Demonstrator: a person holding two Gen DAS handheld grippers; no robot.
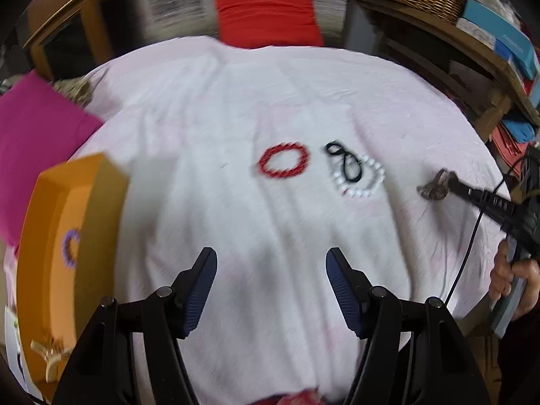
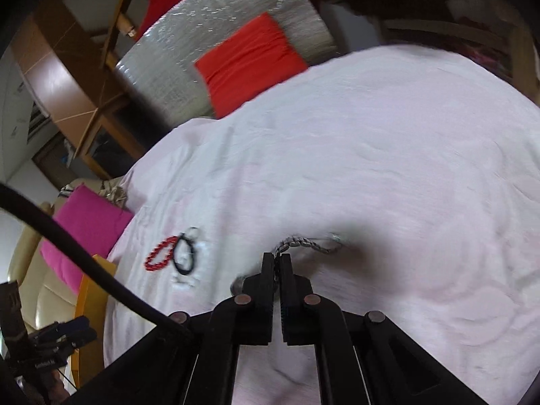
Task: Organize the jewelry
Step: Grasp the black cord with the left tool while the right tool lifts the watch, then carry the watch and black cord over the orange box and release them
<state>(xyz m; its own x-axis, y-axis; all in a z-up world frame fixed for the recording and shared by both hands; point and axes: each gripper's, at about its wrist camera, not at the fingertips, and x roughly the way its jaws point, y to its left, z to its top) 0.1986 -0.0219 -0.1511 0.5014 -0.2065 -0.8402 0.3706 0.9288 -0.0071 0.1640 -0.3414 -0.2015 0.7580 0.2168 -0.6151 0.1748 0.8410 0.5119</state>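
Orange box (image 1: 67,222) at far left, purple bracelet (image 1: 70,249) already inside. Left gripper (image 1: 271,290) gapes wide, holding nothing. Red bracelet (image 1: 284,161) mid-cloth; black band (image 1: 344,163) overlaps white bead bracelet (image 1: 362,182) (likely to snag together). Right gripper (image 2: 277,263) pinches silver chain (image 2: 305,243) by one end; the dangling chain could slip out on the way to the box.

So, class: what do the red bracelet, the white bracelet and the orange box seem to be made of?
Red bracelet: small glossy beads, likely glass or plastic. White bracelet: round pearl-like beads, probably plastic. Orange box: matte, flat-walled, looks like cardboard. Blur leaves all three uncertain.
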